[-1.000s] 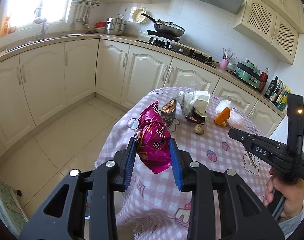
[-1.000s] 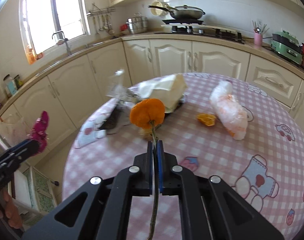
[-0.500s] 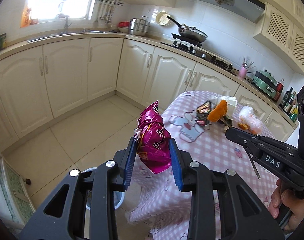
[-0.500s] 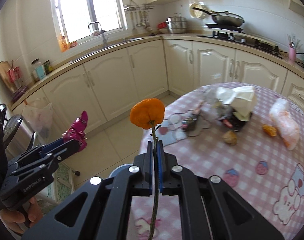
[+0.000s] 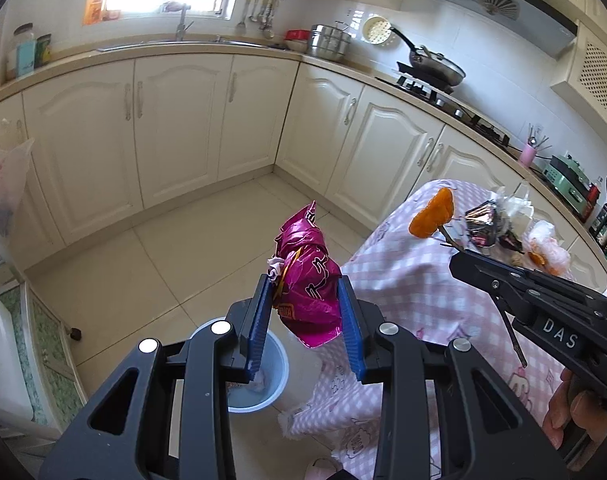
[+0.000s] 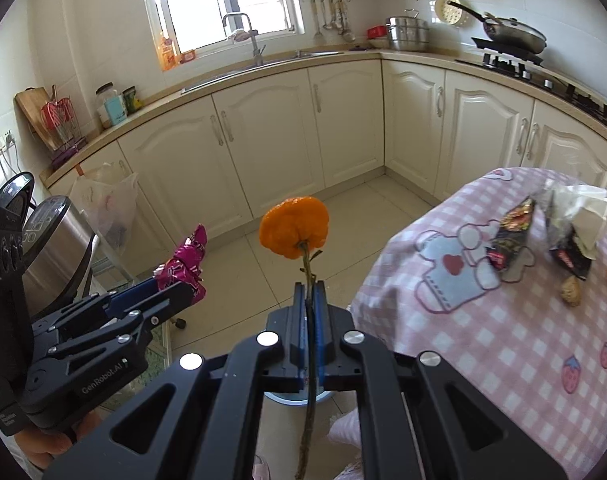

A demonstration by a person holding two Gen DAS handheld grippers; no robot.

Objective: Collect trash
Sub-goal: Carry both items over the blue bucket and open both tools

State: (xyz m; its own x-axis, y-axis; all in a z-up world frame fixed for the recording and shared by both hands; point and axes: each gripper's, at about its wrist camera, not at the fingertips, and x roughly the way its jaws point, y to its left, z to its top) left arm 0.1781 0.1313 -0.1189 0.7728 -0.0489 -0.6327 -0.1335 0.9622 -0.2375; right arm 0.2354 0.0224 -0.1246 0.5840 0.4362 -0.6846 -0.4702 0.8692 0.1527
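Note:
My left gripper (image 5: 305, 300) is shut on a crumpled magenta snack wrapper (image 5: 309, 276), held in the air above a blue trash bin (image 5: 263, 380) on the floor. The wrapper also shows in the right wrist view (image 6: 185, 264). My right gripper (image 6: 310, 292) is shut on the stem of an orange flower (image 6: 293, 226), held over the floor left of the table; the flower also shows in the left wrist view (image 5: 431, 214). The bin's rim (image 6: 293, 400) peeks out under the right gripper.
A round table with a pink checked cloth (image 6: 503, 320) stands at the right, bearing dark snack wrappers (image 6: 507, 240), crumpled white paper (image 6: 587, 208) and a nut (image 6: 570, 292). Cream cabinets (image 5: 175, 132) line the walls. A steel appliance (image 6: 51, 248) stands at the left.
Both grippers have swung left away from the table, carrying the wrapper and the flower. The blue bin on the floor has come fully into view below them.

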